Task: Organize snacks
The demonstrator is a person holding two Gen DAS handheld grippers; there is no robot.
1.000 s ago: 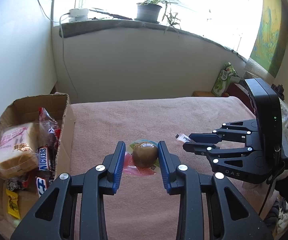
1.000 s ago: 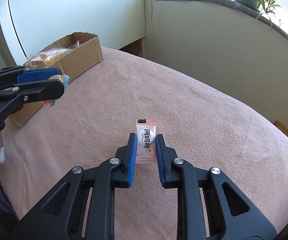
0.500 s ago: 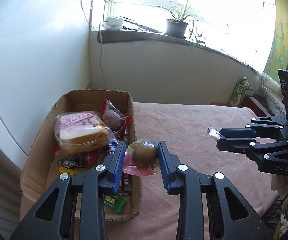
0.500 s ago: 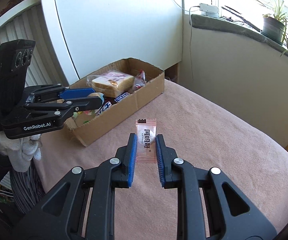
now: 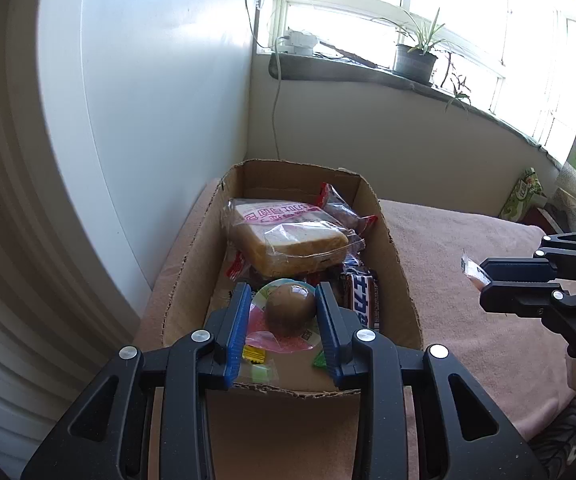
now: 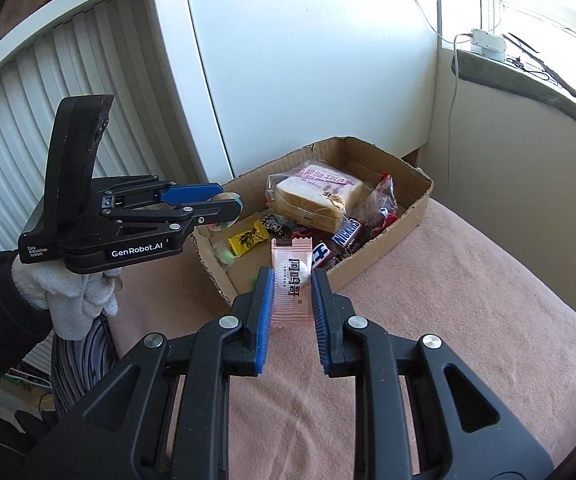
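Observation:
My left gripper (image 5: 283, 312) is shut on a round brown snack in a clear wrapper (image 5: 290, 309), held over the near end of the cardboard box (image 5: 392, 248). In the right wrist view that left gripper (image 6: 227, 208) hangs above the box's (image 6: 384, 252) left corner. My right gripper (image 6: 292, 292) is shut on a thin pink candy packet (image 6: 291, 280) with dark print, just short of the box's near wall; it also shows at the right edge of the left wrist view (image 5: 484, 280). The box holds bagged bread (image 6: 320, 196), Snickers bars (image 6: 346, 232) and small candies.
The box stands on a pink blanket (image 6: 468, 320) against a white wall panel (image 6: 288, 60). A windowsill with a potted plant (image 5: 416, 60) and a power strip runs behind. A white-gloved hand (image 6: 67, 296) holds the left gripper. A green packet (image 5: 522, 196) lies at the far right.
Both grippers swung left toward the box, each keeping its snack. The left one went from over the blanket to over the box; the right one rose and came up to the box's near wall.

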